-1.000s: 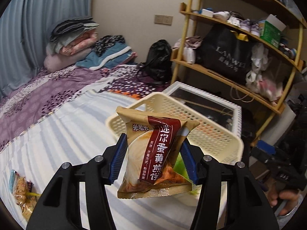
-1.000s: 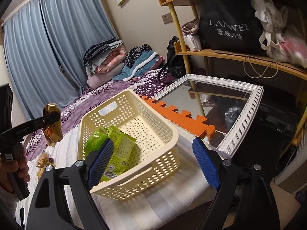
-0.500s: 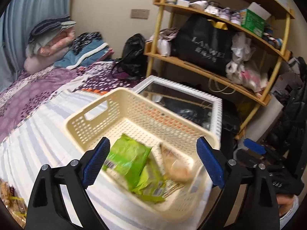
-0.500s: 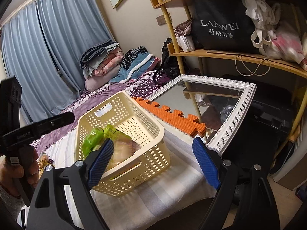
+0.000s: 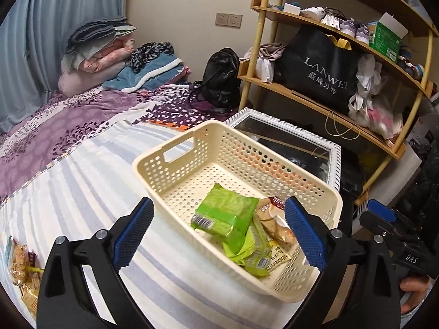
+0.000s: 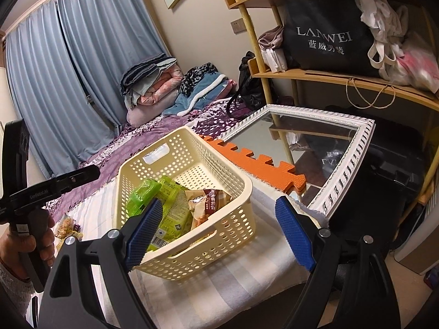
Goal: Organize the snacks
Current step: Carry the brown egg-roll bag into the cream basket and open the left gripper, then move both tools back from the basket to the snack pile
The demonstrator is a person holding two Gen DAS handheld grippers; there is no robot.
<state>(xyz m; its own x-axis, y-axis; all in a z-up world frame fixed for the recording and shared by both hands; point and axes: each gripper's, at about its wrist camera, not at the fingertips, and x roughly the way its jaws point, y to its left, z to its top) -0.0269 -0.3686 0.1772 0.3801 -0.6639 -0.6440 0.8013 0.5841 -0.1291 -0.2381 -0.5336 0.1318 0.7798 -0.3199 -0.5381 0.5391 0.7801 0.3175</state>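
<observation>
A cream perforated basket (image 5: 175, 164) (image 6: 241, 181) sits on the striped sheet at the bed's end. In it lie green snack packs (image 5: 227, 213) (image 6: 170, 205) and a brown-and-red egg-roll packet (image 5: 274, 219) (image 6: 208, 200). My left gripper (image 5: 216, 230) is open and empty, just above the basket's near side. My right gripper (image 6: 216, 227) is open and empty, in front of the basket's near wall. More snack packets (image 5: 19, 268) (image 6: 65, 224) lie on the sheet to the left of the basket.
A white-framed mirror (image 6: 315, 148) and an orange foam mat (image 6: 258, 164) lie right of the basket. A wooden shelf (image 5: 329, 96) with a black LANWEI bag (image 5: 321, 74) stands behind. Folded bedding (image 5: 104, 54) is piled at the bed's far end.
My left gripper opened and let go of the brown egg-roll packet, which dropped into the basket beside the green packs. The right gripper stayed open, nearly still.
</observation>
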